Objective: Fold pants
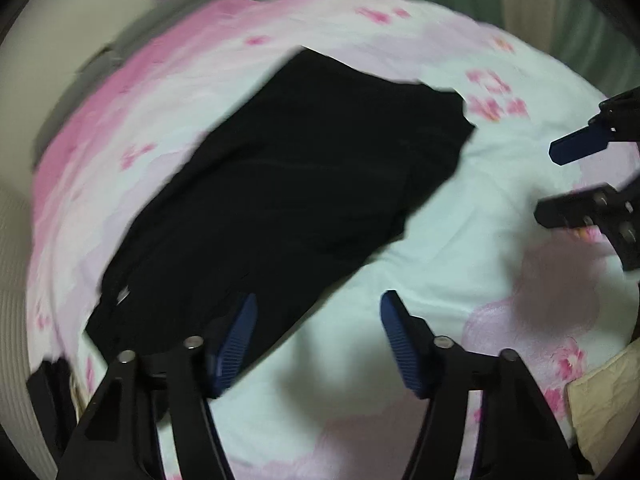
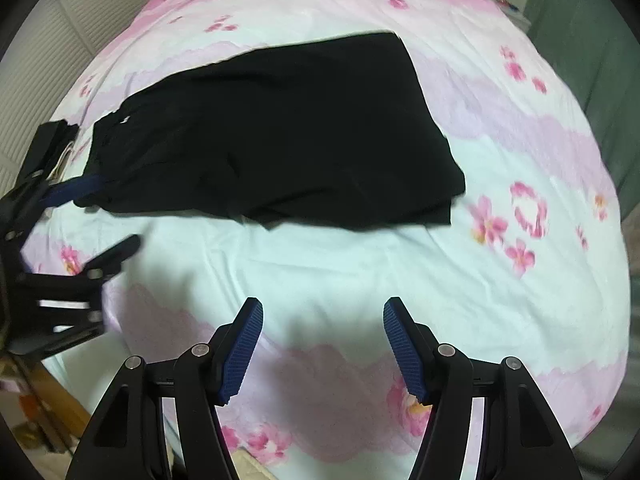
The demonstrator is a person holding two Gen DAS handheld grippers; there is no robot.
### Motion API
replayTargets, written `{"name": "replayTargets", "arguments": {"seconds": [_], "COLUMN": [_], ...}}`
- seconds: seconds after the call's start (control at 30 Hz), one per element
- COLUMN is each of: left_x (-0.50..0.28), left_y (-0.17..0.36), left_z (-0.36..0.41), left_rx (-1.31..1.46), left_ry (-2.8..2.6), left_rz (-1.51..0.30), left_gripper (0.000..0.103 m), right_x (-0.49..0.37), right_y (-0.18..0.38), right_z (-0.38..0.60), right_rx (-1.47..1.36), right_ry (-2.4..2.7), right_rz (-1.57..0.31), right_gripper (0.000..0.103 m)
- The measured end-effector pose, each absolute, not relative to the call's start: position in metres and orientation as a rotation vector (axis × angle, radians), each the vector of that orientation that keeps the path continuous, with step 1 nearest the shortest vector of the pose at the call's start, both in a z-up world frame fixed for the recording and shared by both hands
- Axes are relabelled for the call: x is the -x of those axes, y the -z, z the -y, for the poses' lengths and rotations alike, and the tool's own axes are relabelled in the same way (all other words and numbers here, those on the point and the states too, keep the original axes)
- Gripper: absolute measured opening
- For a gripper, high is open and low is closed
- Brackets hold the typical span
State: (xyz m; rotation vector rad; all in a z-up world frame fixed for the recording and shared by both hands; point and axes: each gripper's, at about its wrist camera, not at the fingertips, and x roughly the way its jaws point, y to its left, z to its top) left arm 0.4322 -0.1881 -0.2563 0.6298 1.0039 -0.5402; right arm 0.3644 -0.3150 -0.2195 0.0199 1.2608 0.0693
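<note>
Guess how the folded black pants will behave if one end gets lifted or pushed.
The black pants would probably droop: soft cloth lying flat in layers. Lifted by one end, the layers may slide apart and unfold. Pushed, they would likely bunch on the floral bedsheet, which already shows wrinkles.

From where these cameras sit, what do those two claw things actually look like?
Both look alike. The left gripper and the right gripper each have two black angular plastic fingers, built from linked bars joined by round silver pins. Each finger ends in a blue ribbed pad. No cables, markings, hands or sleeves show in either view.
</note>
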Motion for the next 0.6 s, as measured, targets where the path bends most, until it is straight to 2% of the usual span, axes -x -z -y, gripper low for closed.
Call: {"name": "replayTargets", "arguments": {"seconds": [0.1, 0.23, 0.37, 0.6], "left_x": [-0.451, -0.475, -0.495, -0.539], "left_y": [0.272, 0.298, 0.303, 0.292], "left_z": [0.207, 0.214, 0.211, 0.191], "left_rx": [-0.668, -0.698, -0.688, -0.516], "left_ry": [0.595, 0.633, 0.643, 0.607], "left_rz": [-1.025, -1.120, -1.153, -1.204], "left_gripper": [0.057, 0.036, 0.021, 0.019], "right_x": [-0.365, -0.368, -0.373, -0.395], "right_y": [0.232, 0.247, 0.257, 0.269], "right_z": [0.322, 0.324, 0.321, 0.309], "right_rx": [-0.071, -0.113, -0.153, -0.203], "right_ry": [-0.073, -0.078, -0.092, -0.171], "right_rz": [-1.278, -1.285, -1.285, -1.276], "right_gripper": [0.063, 0.062, 0.062, 0.056]}}
